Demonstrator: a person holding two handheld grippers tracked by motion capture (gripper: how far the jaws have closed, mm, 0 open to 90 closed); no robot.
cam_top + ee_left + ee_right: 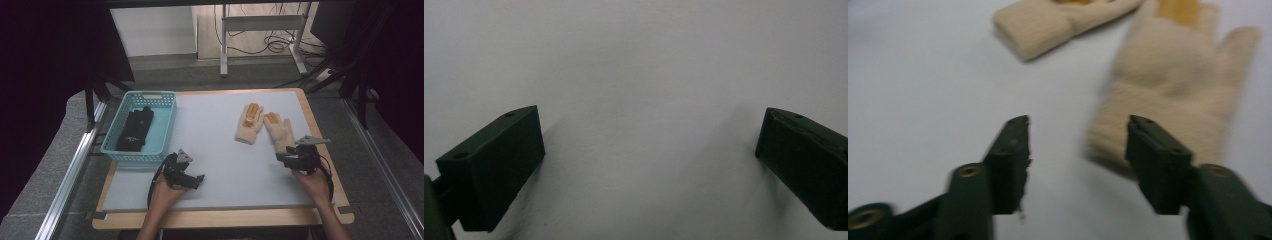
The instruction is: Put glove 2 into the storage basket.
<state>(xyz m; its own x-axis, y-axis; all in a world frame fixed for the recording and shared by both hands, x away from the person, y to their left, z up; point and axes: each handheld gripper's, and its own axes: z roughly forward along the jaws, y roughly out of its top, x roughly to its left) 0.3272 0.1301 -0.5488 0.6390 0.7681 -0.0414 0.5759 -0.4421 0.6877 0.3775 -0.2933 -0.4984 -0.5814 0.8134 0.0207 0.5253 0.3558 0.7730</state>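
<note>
Two cream knit gloves with orange patches lie flat on the pale mat of the desk (220,165), side by side toward its far right. The left glove (249,123) lies a little farther from the person; the right glove (280,132) has its cuff toward the person. One turquoise basket (163,125) stands at the desk's far left, with dark gloves (136,129) inside; how many, I cannot tell.

The right gripper (281,156) hovers just at the right glove's cuff. In the right gripper view its jaws stand partly spread, one over bare mat and one over the cuff, pinching nothing.

The left gripper (200,179) is held near the basket's front edge, its jaws spread wide over bare mat, holding nothing.
</note>
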